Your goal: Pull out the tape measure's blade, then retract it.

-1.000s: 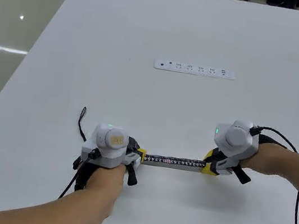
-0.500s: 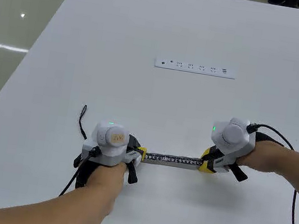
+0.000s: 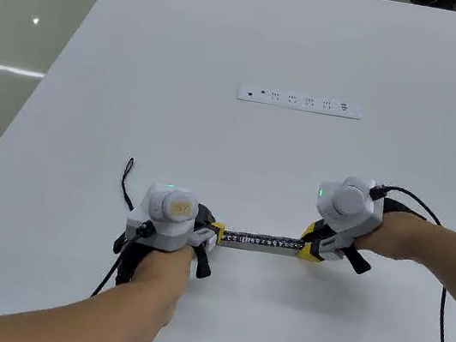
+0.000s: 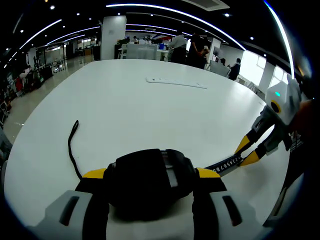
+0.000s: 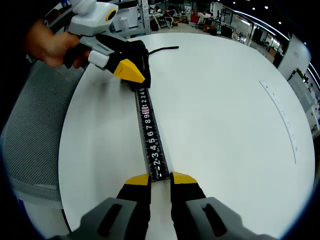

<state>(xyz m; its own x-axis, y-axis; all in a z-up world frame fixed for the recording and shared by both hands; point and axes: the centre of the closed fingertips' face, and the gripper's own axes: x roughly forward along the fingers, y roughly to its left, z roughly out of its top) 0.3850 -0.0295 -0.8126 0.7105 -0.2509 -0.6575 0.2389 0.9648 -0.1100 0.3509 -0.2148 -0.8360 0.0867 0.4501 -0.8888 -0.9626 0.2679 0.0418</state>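
The black tape measure case (image 4: 149, 183) sits between the yellow-tipped jaws of my left gripper (image 4: 150, 173), which is shut on it. In the head view that left gripper (image 3: 212, 237) rests near the table's front edge, left of centre. A short length of numbered blade (image 3: 260, 242) runs from the case to the right. My right gripper (image 3: 309, 242) is shut on the blade's end, and in its own view the blade (image 5: 149, 131) leads from the right gripper (image 5: 160, 178) up to the case (image 5: 134, 52).
A white power strip (image 3: 300, 102) lies flat mid-table, well beyond both grippers. The case's thin black wrist strap (image 3: 125, 185) trails to the left of it. A black cable (image 3: 441, 318) hangs from the right hand. The white table (image 3: 276, 31) ends close on the left.
My right gripper has moved left toward the left one, and the exposed blade between them is shorter. The left gripper stays put on the case.
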